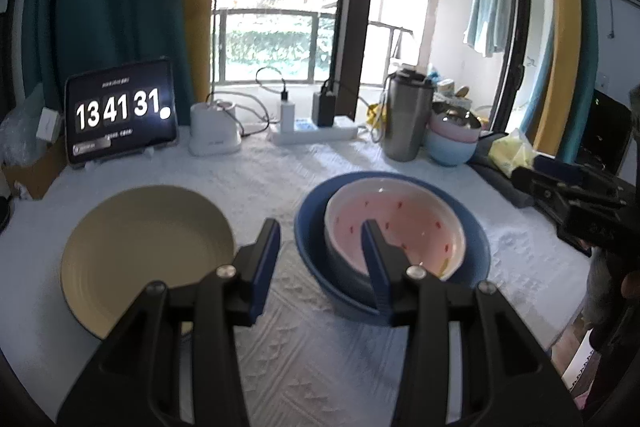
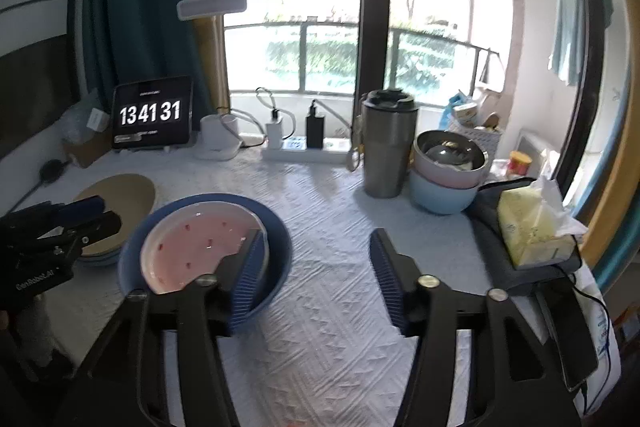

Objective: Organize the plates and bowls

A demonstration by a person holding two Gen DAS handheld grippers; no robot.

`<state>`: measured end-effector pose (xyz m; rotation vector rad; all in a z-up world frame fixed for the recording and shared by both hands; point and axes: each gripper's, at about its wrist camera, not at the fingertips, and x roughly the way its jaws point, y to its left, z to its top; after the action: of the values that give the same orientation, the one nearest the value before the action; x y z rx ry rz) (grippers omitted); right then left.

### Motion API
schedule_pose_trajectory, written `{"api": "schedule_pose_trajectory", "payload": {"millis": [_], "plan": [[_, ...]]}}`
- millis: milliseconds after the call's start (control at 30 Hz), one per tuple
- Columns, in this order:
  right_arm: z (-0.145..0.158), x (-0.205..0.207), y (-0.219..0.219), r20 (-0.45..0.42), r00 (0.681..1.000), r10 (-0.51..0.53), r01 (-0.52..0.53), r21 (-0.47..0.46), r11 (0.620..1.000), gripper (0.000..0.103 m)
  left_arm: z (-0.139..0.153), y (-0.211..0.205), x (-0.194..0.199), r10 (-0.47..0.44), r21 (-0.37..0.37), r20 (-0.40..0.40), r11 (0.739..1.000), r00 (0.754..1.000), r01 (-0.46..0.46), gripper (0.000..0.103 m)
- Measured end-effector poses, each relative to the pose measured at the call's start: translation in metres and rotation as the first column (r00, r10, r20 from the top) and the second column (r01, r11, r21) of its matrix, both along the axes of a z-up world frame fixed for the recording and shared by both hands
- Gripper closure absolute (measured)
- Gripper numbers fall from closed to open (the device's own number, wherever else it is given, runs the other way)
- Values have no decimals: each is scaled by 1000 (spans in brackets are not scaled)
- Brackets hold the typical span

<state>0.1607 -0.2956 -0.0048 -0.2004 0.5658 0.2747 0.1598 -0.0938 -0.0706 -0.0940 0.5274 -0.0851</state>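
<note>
Left wrist view shows the white textured tablecloth (image 1: 248, 171) spread under everything, and on it two groups of dishes. The blue plate (image 1: 478, 247) lies at about one o'clock from the left gripper (image 1: 320, 231), with the pink bowl (image 1: 400, 223) nested inside it; the beige plate (image 1: 148, 243) lies at about ten o'clock, well apart from the blue one across a strip of cloth. Round dishes have no long axis, so the approach turns only on side and nearness.

The left gripper hangs between the two, jaws partly parted with nothing between them: one finger over bare cloth, the other in line with the pink bowl's near rim, though I cannot tell whether it touches. I judge this hand the nearer to the beige plate.

In the right wrist view, the right gripper (image 2: 318, 259) stands spread wide and empty. The blue plate (image 2: 280, 247) and pink bowl (image 2: 192, 247) sit at its ten o'clock, and its left finger overlaps their near edge. At two o'clock, near the steel tumbler (image 2: 386, 147), stands a stack of bowls (image 2: 444, 175).
</note>
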Motion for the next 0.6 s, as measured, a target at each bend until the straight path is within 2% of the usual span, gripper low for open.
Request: {"api": "schedule_pose_trajectory", "payload": {"millis": [100, 233, 367, 500, 600], "plan": [[-10, 0, -3, 0, 1000, -11, 11, 17, 1000, 33, -8, 3, 4, 20, -2, -31, 1000, 999, -21, 59], [-28, 5, -3, -36, 998, -43, 44, 38, 998, 32, -18, 4, 9, 48, 9, -70, 999, 996, -47, 59], [-41, 15, -7, -112, 991, -77, 90, 117, 989, 32, -23, 3, 13, 55, 17, -93, 998, 994, -53, 59], [-51, 23, -5, -175, 981, -84, 112, 158, 981, 35, -26, -2, 17, 44, 31, -100, 999, 994, -41, 59], [-60, 30, -4, -218, 972, -90, 131, 183, 974, 41, -26, -7, 22, 62, 80, -100, 995, 993, -54, 59]]}}
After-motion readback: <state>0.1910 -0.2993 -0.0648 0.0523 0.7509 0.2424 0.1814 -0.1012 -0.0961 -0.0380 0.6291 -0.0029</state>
